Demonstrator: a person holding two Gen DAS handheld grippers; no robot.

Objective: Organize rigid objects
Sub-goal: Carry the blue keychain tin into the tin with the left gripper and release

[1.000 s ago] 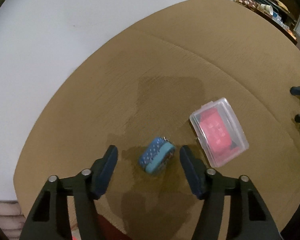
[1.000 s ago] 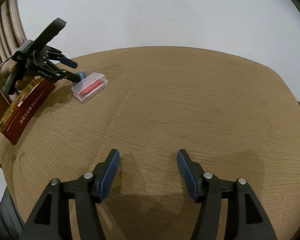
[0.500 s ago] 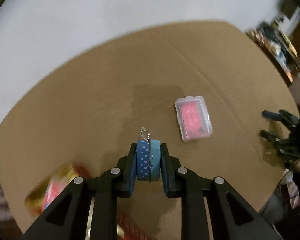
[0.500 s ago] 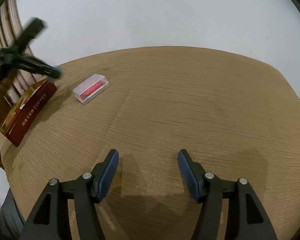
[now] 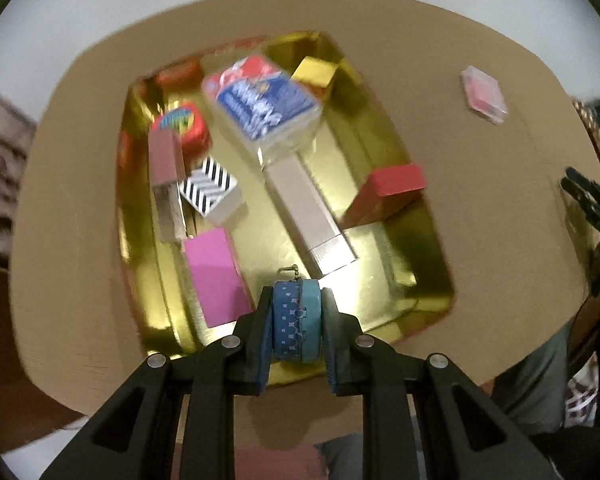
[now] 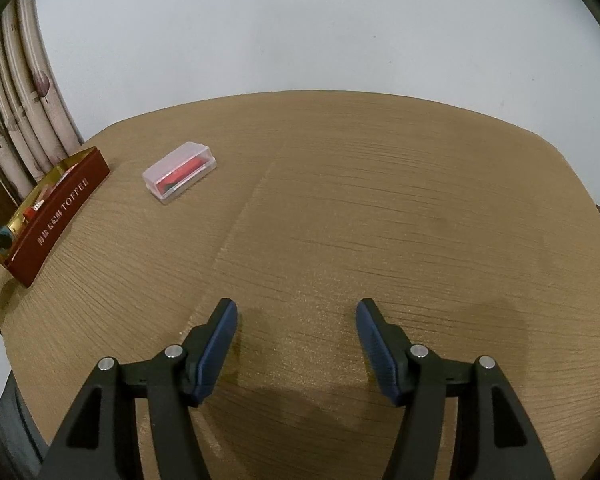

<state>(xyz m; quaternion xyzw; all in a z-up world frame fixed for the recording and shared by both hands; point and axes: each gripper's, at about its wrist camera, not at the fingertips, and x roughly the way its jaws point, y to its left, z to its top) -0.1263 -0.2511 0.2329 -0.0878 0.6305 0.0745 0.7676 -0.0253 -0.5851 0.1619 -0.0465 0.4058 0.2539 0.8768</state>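
Observation:
My left gripper (image 5: pixel 295 300) is shut on a small blue dotted case (image 5: pixel 296 320) with a ball chain, held above the near part of a gold-lined box (image 5: pixel 420 248). Several small boxes lie in it: pink (image 5: pixel 216 276), striped (image 5: pixel 210 190), silver (image 5: pixel 308 212), red (image 5: pixel 392 188) and a blue-and-white pack (image 5: pixel 264 108). A clear plastic case with a red insert (image 5: pixel 484 94) lies on the table to the right of the box, also seen as the clear case (image 6: pixel 179 171) in the right wrist view. My right gripper (image 6: pixel 296 318) stands open over bare table, nothing between its fingers.
The dark red side of the box (image 6: pixel 56 216), lettered TOFFEE, stands at the table's left edge. A curtain (image 6: pixel 20 112) hangs behind it and a white wall beyond. The wooden table (image 6: pixel 380 220) is round. The other gripper (image 5: pixel 592 204) shows at the right edge of the left wrist view.
My left gripper shut on the blue case, lifted it off the table and carried it over the gold-lined box, rolling as it went. The right gripper has stayed put.

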